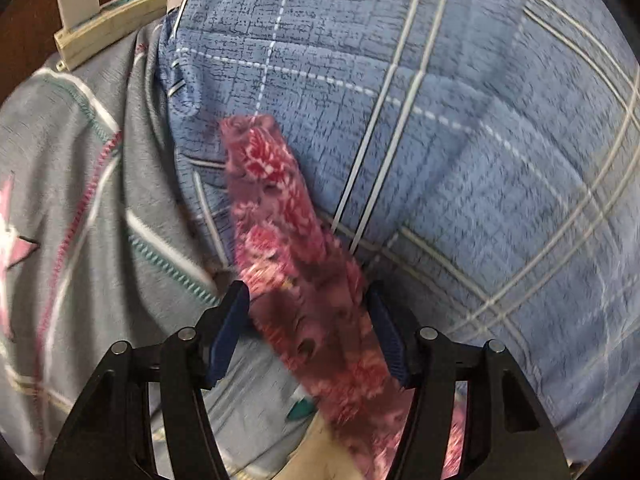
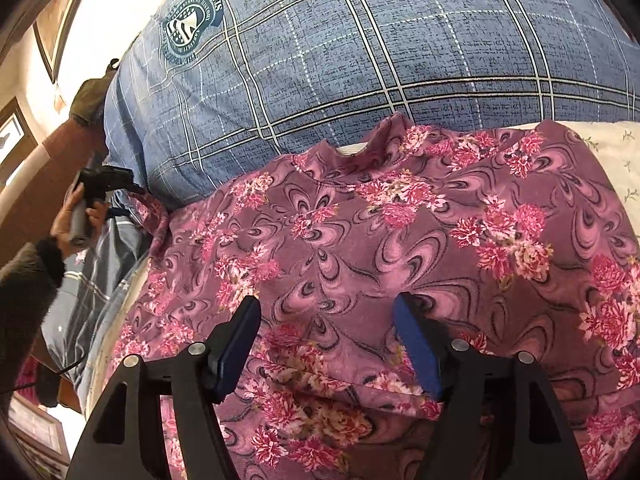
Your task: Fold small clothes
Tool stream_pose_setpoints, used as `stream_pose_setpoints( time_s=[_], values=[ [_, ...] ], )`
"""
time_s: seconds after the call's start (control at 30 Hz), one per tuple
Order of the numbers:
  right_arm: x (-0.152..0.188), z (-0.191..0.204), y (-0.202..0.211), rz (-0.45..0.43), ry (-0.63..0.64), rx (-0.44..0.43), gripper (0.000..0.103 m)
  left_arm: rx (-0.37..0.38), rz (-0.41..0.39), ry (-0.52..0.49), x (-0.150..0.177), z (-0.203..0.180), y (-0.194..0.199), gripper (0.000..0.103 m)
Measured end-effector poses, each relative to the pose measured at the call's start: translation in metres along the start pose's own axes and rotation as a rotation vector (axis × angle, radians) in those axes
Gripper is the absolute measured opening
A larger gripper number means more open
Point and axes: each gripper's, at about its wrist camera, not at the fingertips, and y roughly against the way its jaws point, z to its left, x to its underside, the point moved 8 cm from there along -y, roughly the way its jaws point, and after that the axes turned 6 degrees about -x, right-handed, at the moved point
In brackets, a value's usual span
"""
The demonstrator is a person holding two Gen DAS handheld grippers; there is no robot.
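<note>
A purple garment with pink flowers (image 2: 360, 240) lies spread on the bed, its collar toward the far side. My right gripper (image 2: 326, 312) hovers over its near part, open, with nothing pinched between the blue pads. At the far left a person's hand (image 2: 72, 216) holds my left gripper (image 2: 126, 200) by the garment's sleeve end. In the blurred left wrist view, a long strip of the same garment (image 1: 272, 184) runs between the fingers of the left gripper (image 1: 307, 286). Its jaws stand wide and do not press the cloth.
A blue checked bedcover (image 2: 360, 40) with a round badge print (image 2: 186, 30) covers the bed. A grey blanket with a pink star (image 1: 80, 200) and a cream power strip (image 1: 112, 20) lie on the left. A cream floral sheet (image 2: 616, 152) shows at right.
</note>
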Motion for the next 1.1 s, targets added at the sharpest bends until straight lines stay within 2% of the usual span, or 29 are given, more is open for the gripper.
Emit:
stream_pose_setpoints(
  time_s=[0.1,0.13,0.17,0.23,0.37,0.5,0.63,0.8,0.97,1.1],
  values=[
    [-0.002,0.001,-0.001,-0.005,-0.005,-0.009,0.072,0.007,-0.044,0.024,-0.005,0.000,-0.001,0.059],
    [-0.002,0.001,-0.001,-0.006,-0.007,-0.011,0.072,0.017,-0.050,0.027,-0.007,-0.001,-0.003,0.043],
    [-0.002,0.002,-0.001,-0.007,-0.008,-0.014,0.072,0.056,-0.047,0.024,-0.007,-0.003,-0.004,0.004],
    [-0.001,0.001,-0.001,-0.010,-0.012,-0.020,0.072,0.109,-0.026,0.055,-0.004,-0.004,-0.007,0.002],
    [-0.001,0.000,0.001,-0.014,-0.017,-0.025,0.072,0.170,-0.070,0.068,0.005,0.001,0.019,0.002],
    [-0.001,0.000,0.001,-0.015,-0.018,-0.024,0.072,0.223,-0.121,-0.019,0.023,-0.004,0.073,0.002],
    [-0.001,0.000,0.001,-0.013,-0.022,-0.024,0.071,0.284,-0.179,-0.110,0.051,-0.029,0.136,0.002],
    [-0.004,0.000,0.005,0.012,-0.046,-0.015,0.071,0.392,-0.225,-0.263,0.098,-0.084,0.216,0.002],
    [-0.002,-0.008,0.039,-0.009,-0.075,0.033,0.071,0.508,-0.281,-0.442,0.171,-0.159,0.293,0.002],
    [0.007,-0.032,0.080,-0.050,-0.122,0.074,0.071,0.619,-0.245,-0.549,0.242,-0.221,0.317,0.002]
  ],
)
